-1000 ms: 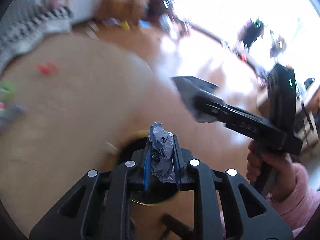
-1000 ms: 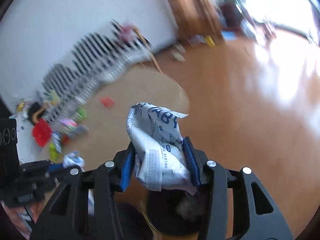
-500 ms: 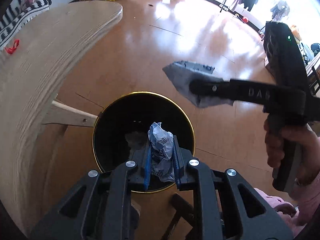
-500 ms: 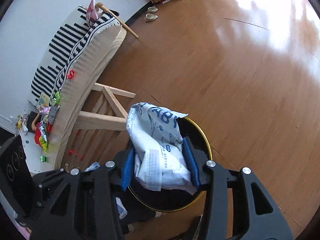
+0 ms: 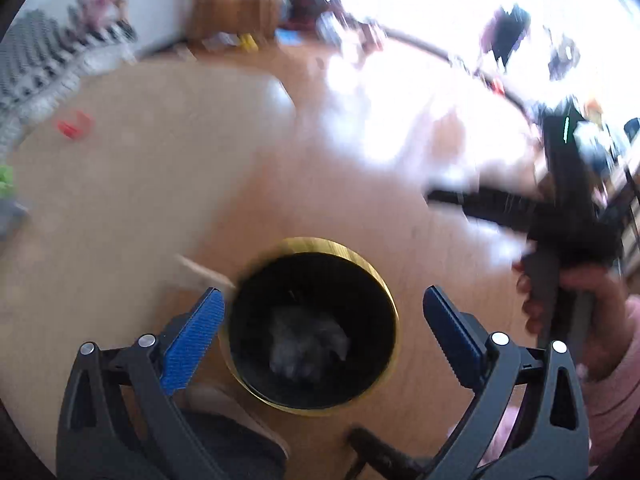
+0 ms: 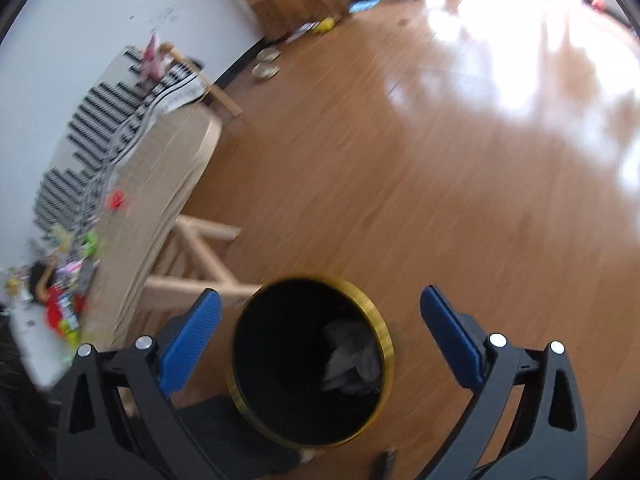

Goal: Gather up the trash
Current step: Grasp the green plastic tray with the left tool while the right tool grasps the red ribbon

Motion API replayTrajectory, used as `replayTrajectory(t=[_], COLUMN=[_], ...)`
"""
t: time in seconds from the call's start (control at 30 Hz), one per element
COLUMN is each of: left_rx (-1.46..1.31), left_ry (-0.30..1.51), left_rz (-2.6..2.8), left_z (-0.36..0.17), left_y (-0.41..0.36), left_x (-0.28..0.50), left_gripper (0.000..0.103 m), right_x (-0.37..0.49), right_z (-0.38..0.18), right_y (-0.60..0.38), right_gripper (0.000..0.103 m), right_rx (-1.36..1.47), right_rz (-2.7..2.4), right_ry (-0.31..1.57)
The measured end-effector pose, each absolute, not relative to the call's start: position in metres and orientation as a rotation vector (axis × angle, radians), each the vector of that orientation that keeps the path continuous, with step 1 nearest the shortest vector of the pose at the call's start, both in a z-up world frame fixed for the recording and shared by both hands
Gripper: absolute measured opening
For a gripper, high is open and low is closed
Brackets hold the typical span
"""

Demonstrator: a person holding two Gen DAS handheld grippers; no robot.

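Drop step: both jaws opening wide, empty, bin (image 5: 386,286) below between them, wrappers (image 6: 352,358) inside. Next: fetch more trash off counter (image 6: 168,184).

Left tool (image 5: 322,312) and right tool (image 6: 320,312) angled downward, jaws opening, empty.

Wooden table (image 6: 160,184) at left of the tool, striped cloth (image 6: 92,132) behind; glossy wood floor (image 6: 400,184) ahead
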State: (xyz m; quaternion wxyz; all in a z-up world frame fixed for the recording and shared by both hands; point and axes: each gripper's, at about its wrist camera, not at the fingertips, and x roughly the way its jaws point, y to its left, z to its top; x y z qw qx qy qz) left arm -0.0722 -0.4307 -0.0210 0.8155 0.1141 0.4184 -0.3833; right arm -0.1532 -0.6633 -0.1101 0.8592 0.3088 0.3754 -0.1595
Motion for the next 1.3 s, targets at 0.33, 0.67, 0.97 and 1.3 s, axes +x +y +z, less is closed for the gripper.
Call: replayTrajectory(t=[0.33,0.67,0.97,1.3], left_rx=[0.094,-0.401,-0.35,-0.106], left_ry=[0.724,0.962,0.953,0.957], left_rz=[-0.242,0.14,0.215,0.209], left_z=[0.055,-0.023,-0.041,-0.05], left_y=[-0.185,0.001,0.01,0.013], left_x=[-0.027,-0.002,0.05,0.079], left_gripper=[0.097,0.097,0.097,0.097], right_x=[-0.113,-0.011,0.072,0.188], right_z=[-0.058,-0.029,-0.053,-0.077], right_y=[-0.624,-0.47,-0.433,-0.433], right_gripper=[0.097,0.097,0.097,0.097], right_rx=[0.473,0.212,0.037,-0.067], right_rz=[-0.423,-0.134,-0.109,-0.069], right_ry=[0.699,0.748,0.821,0.889])
